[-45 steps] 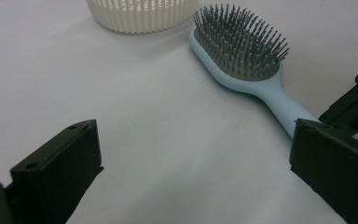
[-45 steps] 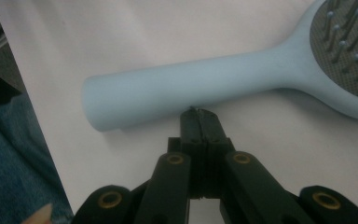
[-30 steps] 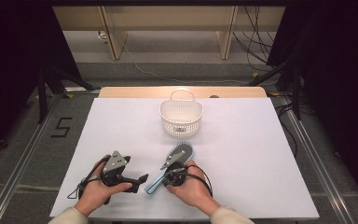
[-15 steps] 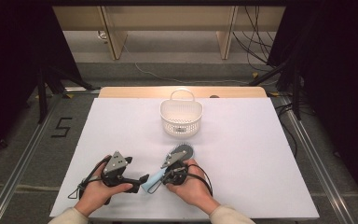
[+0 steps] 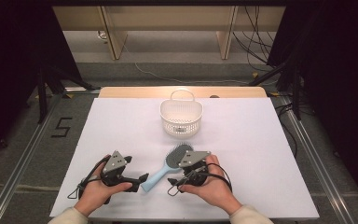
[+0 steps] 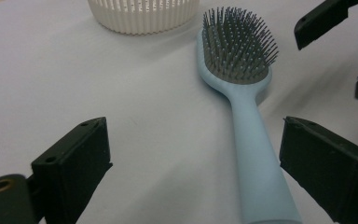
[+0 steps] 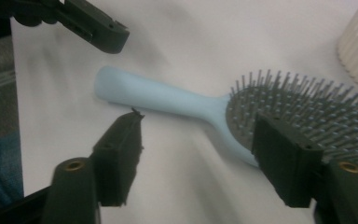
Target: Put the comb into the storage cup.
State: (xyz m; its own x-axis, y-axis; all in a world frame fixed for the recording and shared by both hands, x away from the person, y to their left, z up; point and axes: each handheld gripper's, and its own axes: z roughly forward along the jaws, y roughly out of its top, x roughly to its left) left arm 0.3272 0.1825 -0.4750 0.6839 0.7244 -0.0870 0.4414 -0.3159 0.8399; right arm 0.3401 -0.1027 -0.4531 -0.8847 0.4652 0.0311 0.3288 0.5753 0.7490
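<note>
Well, the white worktop (image 5: 261, 154) fills the middle of the frame, a white basket (image 5: 181, 116) upper centre. Below it lies the blue hairbrush (image 5: 165, 167), bristles up. Both jaws gape wide: left hand-held gripper (image 5: 142, 179) beside the handle end, right hand-held gripper (image 5: 173, 183) straddling the neck, likely for pickup. Since a second ago, the right has closed in.

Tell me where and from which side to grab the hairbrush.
Grip the hairbrush by its slim blue handle, jaws closing across its width from above. It lies flat, bristles up, and the left gripper, open, already straddles the handle. The bristled head looks too wide and soft for a firm hold.
</note>
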